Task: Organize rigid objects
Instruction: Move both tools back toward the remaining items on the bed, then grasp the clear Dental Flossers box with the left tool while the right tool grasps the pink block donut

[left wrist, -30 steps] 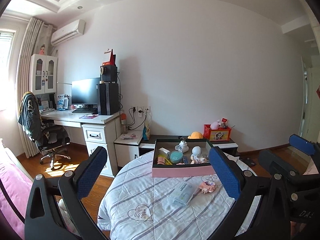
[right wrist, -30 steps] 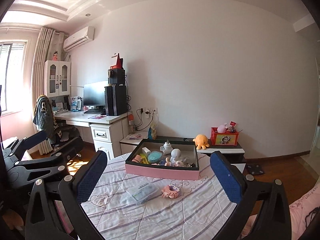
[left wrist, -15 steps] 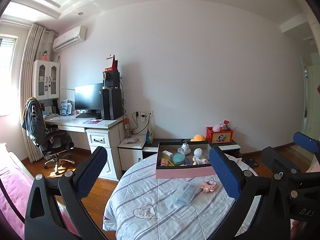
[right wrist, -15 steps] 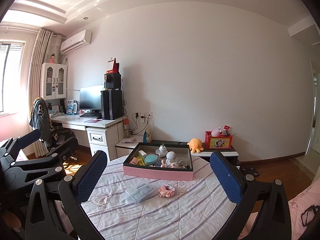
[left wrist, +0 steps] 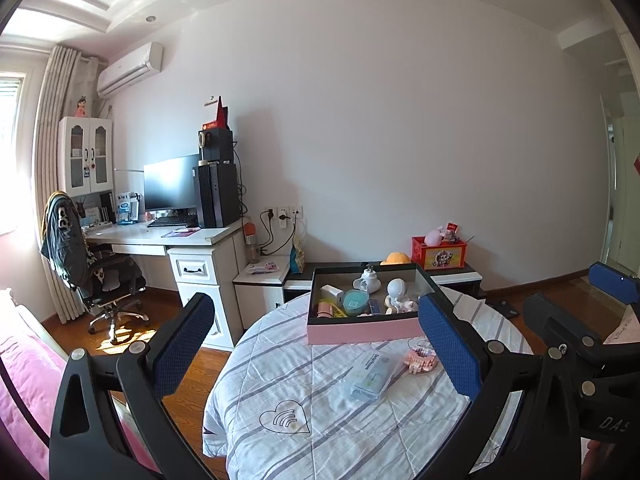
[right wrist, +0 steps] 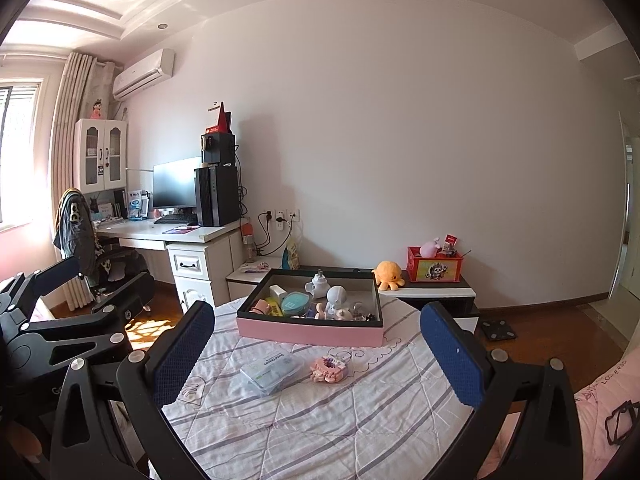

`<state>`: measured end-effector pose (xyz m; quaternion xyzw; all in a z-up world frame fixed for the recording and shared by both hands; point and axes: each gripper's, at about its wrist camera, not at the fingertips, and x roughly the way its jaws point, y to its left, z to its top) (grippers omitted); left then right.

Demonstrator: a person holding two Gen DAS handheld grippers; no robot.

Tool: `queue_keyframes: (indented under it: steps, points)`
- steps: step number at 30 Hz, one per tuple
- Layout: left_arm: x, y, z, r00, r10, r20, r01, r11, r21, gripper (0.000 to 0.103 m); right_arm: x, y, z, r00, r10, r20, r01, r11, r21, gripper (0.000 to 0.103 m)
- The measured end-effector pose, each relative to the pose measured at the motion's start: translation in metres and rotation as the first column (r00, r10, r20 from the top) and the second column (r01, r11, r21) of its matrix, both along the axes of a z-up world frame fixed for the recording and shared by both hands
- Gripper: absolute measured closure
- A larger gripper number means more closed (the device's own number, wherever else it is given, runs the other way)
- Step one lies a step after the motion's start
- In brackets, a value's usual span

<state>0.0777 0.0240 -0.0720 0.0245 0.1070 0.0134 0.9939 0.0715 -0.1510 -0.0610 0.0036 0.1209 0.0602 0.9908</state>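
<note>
On the round table point(right wrist: 320, 420), the left gripper point(left wrist: 316, 348) hangs with jaws spread wide, empty. Ahead lies a clear plastic box point(right wrist: 272, 372) with a blue label too small to read, then a pink block toy point(right wrist: 330, 369); behind them sits a pink tray point(right wrist: 308, 330) of trinkets. The right gripper point(right wrist: 316, 350) gapes too, grasping nothing.

pink-sided, black-rimmed rectangular box point(right wrist: 308, 332) | white quilted table cover point(right wrist: 320, 412) – grey stripes, heart outline | pale-blue clear plastic case point(right wrist: 272, 370) | pink block toy point(right wrist: 329, 369) | orange plush octopus point(right wrist: 387, 274) | blue-padded black gripper fingers point(right wrist: 182, 352)
</note>
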Motion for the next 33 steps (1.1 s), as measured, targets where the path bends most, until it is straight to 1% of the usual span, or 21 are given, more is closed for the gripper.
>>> queue_keyframes:
  steps: [4,8,11,13,16,19,22,24,28,29,31,33]
  points:
    - [0.018,-0.003,-0.015,0.999,-0.005,-0.048,0.006,1.0,0.01,0.0,0.018,-0.004,-0.014,0.999,-0.002,-0.048,0.002,1.0,0.005,0.0]
    - [0.044,-0.008,-0.038,0.993,-0.014,-0.121,0.017,1.0,0.021,0.0,0.041,-0.008,-0.037,0.993,-0.004,-0.116,0.005,1.0,0.008,0.0]
    - [0.067,-0.013,-0.061,0.98,-0.025,-0.195,0.031,0.999,0.029,0.0,0.063,-0.013,-0.06,0.982,-0.005,-0.187,0.007,1.0,0.013,0.0]
    - [0.084,-0.017,-0.079,0.967,-0.03,-0.252,0.041,0.999,0.036,0.0,0.078,-0.017,-0.077,0.972,-0.006,-0.237,0.01,1.0,0.013,0.0]
    - [0.109,-0.024,-0.106,0.942,-0.043,-0.333,0.06,0.997,0.04,0.0,0.101,-0.024,-0.103,0.949,-0.005,-0.314,0.013,1.0,0.023,0.0]
    - [0.132,-0.03,-0.128,0.917,-0.05,-0.396,0.074,0.996,0.045,0.0,0.122,-0.031,-0.125,0.927,-0.011,-0.375,0.023,0.999,0.028,0.0]
    - [0.153,-0.038,-0.145,0.897,-0.066,-0.438,0.096,0.994,0.047,0.0,0.141,-0.039,-0.142,0.907,-0.014,-0.42,0.032,0.999,0.036,0.0]
    - [0.167,-0.043,-0.154,0.878,-0.087,-0.47,0.119,0.992,0.038,0.0,0.152,-0.043,-0.151,0.896,-0.022,-0.444,0.04,0.999,0.032,0.0]
    - [0.193,-0.052,-0.173,0.834,-0.132,-0.535,0.165,0.986,0.013,0.0,0.171,-0.051,-0.165,0.872,-0.024,-0.489,0.043,0.999,0.028,0.0]
    - [0.199,-0.054,-0.178,0.82,-0.143,-0.554,0.177,0.984,0.008,0.0,0.175,-0.052,-0.167,0.866,-0.022,-0.5,0.043,0.999,0.031,0.0]
    - [0.213,-0.057,-0.187,0.779,-0.156,-0.607,0.188,0.982,-0.011,0.0,0.183,-0.052,-0.171,0.855,-0.016,-0.518,0.039,0.999,0.035,0.0]
    - [0.224,-0.057,-0.192,0.757,-0.17,-0.631,0.193,0.981,-0.034,0.0,0.191,-0.051,-0.172,0.848,0.0,-0.53,0.027,0.999,0.043,0.0]
